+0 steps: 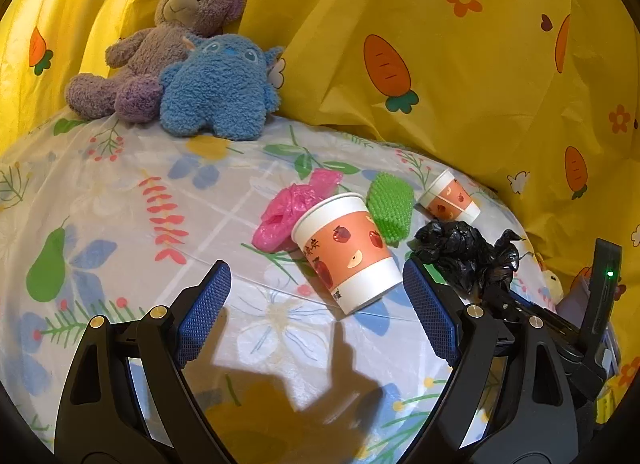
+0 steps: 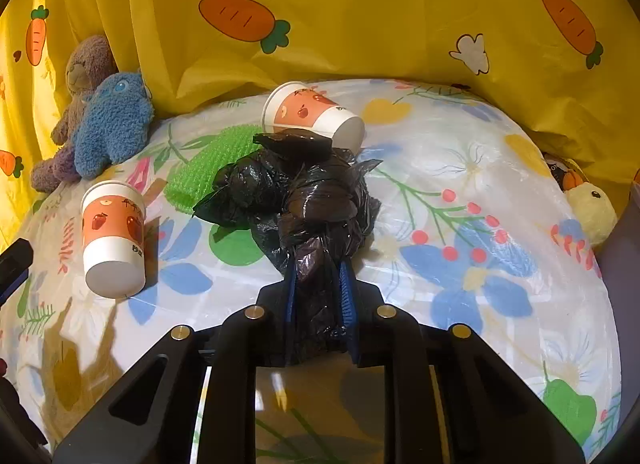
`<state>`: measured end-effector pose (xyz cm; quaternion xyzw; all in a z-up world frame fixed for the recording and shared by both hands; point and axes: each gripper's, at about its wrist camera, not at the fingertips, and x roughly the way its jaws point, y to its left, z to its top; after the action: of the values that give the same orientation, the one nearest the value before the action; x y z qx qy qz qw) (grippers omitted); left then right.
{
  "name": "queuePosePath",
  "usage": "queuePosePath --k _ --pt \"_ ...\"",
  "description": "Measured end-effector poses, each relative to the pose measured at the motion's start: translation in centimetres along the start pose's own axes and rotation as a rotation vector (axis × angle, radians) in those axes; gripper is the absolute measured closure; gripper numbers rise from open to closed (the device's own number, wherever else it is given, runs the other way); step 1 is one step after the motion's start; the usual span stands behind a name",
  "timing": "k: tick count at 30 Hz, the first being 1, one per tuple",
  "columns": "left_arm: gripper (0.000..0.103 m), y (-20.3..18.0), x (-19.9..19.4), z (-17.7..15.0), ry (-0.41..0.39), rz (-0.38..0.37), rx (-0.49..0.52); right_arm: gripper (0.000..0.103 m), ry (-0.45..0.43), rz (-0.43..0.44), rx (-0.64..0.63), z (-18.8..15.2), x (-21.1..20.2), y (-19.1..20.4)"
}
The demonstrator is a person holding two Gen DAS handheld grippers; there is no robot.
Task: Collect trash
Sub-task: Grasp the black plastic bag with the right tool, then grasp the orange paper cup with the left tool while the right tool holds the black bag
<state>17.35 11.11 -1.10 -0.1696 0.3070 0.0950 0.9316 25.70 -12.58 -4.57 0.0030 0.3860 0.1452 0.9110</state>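
— Floral tablecloth [image 2: 460,168] held the trash; the right gripper [image 2: 318,296] pinched the black plastic bag [image 2: 296,192] mid-table.
— Lifting slowly seemed wise; the left gripper [image 1: 316,304] stood spread before the near paper cup [image 1: 346,250].

You are looking at a desk [image 2: 460,168] wearing a floral plastic cover; lying on it are two tipped paper cups [image 2: 114,236], a crumpled black bag [image 2: 296,188], a green scrubber [image 1: 391,208], a pink bag [image 1: 294,204] and two plush toys [image 1: 216,92].

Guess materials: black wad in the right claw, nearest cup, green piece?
Black wad: thin glossy plastic film, crinkled, probably a bag. Nearest cup: printed paper, matte, rolled rim. Green piece: bumpy, bright; perhaps foam netting or plastic mesh, unclear.
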Motion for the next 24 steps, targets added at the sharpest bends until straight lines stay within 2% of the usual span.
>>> queuePosePath --k 5,10,14,17,19,24 --pt "0.017 -1.3 2.4 0.2 0.065 -0.054 -0.017 0.084 -0.084 -0.031 -0.01 -0.3 -2.8 -1.0" --pt "0.021 -1.8 5.1 0.2 0.117 -0.052 -0.028 0.084 -0.133 -0.017 -0.008 -0.9 -5.3 -1.9" --pt "0.028 -1.7 6.9 -0.1 0.164 -0.051 -0.035 0.084 -0.146 0.001 -0.011 -1.5 -6.2 -1.8" --pt "0.03 -1.5 7.4 -0.2 0.174 -0.079 -0.052 0.084 -0.146 0.01 -0.021 -1.8 -6.4 -1.7" --pt "0.038 -1.5 7.4 -0.2 0.177 -0.091 -0.048 0.084 -0.146 0.016 -0.026 -2.0 -6.5 -1.6" --pt "0.04 -1.8 7.7 -0.2 0.179 -0.112 -0.045 0.084 -0.152 0.032 -0.027 -2.4 -7.0 -1.4"
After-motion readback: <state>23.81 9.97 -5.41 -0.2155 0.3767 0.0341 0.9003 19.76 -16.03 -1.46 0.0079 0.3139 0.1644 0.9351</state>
